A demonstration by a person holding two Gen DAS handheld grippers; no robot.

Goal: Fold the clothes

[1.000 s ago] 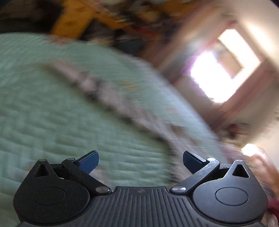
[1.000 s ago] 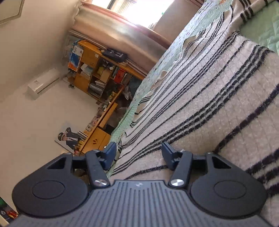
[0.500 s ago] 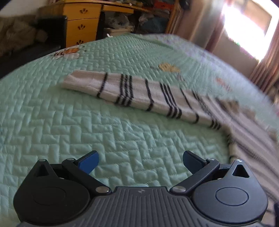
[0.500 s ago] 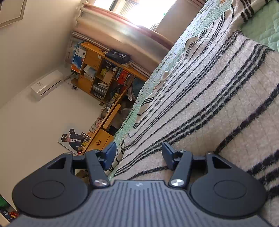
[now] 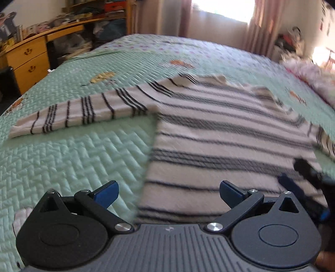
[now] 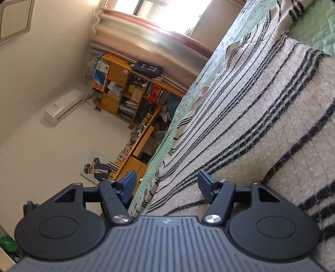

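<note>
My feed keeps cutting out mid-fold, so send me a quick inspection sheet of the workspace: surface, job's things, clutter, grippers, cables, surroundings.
Surface: bed with a green quilted bedspread, printed with small motifs.
Job's things: striped sweater spread flat, not yet folded; one sleeve stretched out sideways.
Clutter: a pink fluffy thing at the bed's far edge, blurred.
Grippers: left gripper open, above the sweater's hem, holding nothing. Right gripper open, its jaws have just been opening; the sweater's edge lies between them, not pinched.
Cables: nothing seen.
Surroundings: yellow wooden desk with drawers, crowded bookshelf, wall air conditioner, curtained bright window.
</note>
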